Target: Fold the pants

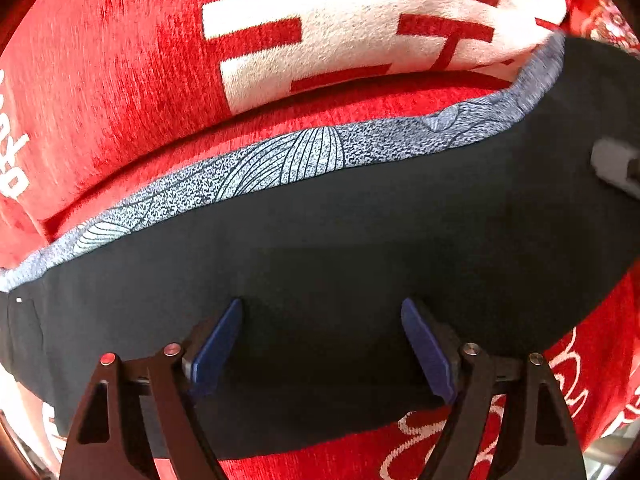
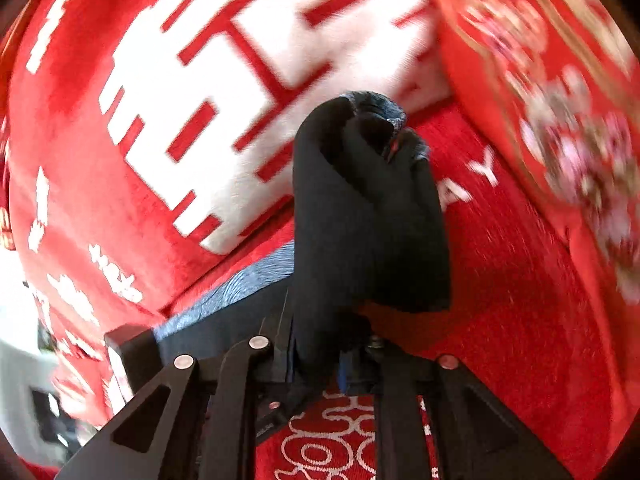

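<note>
Right wrist view: right gripper [image 2: 320, 364] pinches a bunched end of the black pants [image 2: 360, 216] — it could slip out; left gripper [image 1: 322, 340] gapes empty over them on the red blanket [image 1: 120, 80].

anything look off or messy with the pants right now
One end of the pants is bunched into a rumpled wad in the shut right gripper, not flat. The rest lies smooth under the open left gripper, the patterned strip even along its edge. Nothing looks torn.
</note>
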`<control>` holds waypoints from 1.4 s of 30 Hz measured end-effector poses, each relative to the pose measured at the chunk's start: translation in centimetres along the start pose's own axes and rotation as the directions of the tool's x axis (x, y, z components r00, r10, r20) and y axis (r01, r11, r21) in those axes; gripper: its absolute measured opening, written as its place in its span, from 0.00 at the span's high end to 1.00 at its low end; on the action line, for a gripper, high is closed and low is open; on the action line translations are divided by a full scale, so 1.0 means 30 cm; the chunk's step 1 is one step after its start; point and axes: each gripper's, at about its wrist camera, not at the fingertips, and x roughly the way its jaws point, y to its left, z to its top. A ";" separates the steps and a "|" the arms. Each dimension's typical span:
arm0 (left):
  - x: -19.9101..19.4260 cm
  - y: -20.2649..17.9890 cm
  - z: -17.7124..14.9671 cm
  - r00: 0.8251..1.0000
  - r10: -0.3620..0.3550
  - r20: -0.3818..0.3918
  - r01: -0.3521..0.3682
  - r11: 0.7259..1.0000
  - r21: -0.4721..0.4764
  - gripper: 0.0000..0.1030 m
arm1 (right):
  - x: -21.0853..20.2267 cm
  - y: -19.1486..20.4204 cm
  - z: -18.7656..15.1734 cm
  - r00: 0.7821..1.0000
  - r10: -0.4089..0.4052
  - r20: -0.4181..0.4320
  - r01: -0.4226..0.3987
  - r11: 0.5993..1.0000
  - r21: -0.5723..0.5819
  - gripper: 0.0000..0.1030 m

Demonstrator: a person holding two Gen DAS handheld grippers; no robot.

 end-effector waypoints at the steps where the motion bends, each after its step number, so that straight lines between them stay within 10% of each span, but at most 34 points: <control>1: -0.002 -0.001 -0.005 1.000 0.004 0.009 -0.004 1.000 0.005 0.20 | -0.008 0.033 0.005 1.000 -0.008 0.002 0.008 0.999 -0.033 0.88; 8: -0.019 0.021 -0.036 0.999 -0.031 0.035 0.032 0.999 -0.004 0.20 | -0.004 0.195 0.013 0.999 -0.038 -0.017 0.035 0.986 -0.165 0.91; 13: -0.019 0.061 -0.010 0.999 -0.046 0.001 0.046 0.999 -0.007 0.19 | -0.016 0.090 0.002 0.999 -0.032 0.006 0.032 0.997 0.074 0.84; 15: -0.020 0.067 -0.003 0.999 -0.051 -0.003 0.051 0.999 -0.011 0.19 | -0.035 -0.003 -0.016 1.000 0.008 0.021 -0.012 0.977 0.213 0.42; 17: -0.022 0.073 -0.007 0.999 -0.052 0.004 0.052 0.999 -0.009 0.19 | -0.052 -0.079 -0.051 0.999 0.002 0.035 -0.012 0.958 0.287 0.28; 32: 0.006 0.055 0.032 0.999 -0.017 -0.034 0.016 1.000 -0.020 0.15 | 0.081 -0.379 -0.154 0.962 0.246 0.117 -0.270 0.806 0.528 0.53; 37: -0.017 0.081 0.064 0.999 -0.005 -0.045 0.003 0.999 -0.050 0.15 | 0.097 -0.371 -0.095 0.941 0.310 0.135 -0.335 0.801 0.496 0.56; 39: -0.031 0.089 0.071 1.000 0.002 -0.029 -0.003 0.998 -0.057 0.15 | 0.088 -0.364 -0.083 0.950 0.293 0.111 -0.308 0.813 0.494 0.82; 42: -0.012 0.068 0.057 0.999 -0.001 -0.045 0.000 0.999 -0.042 0.15 | 0.073 -0.325 -0.060 0.974 0.215 0.068 -0.222 0.865 0.450 0.84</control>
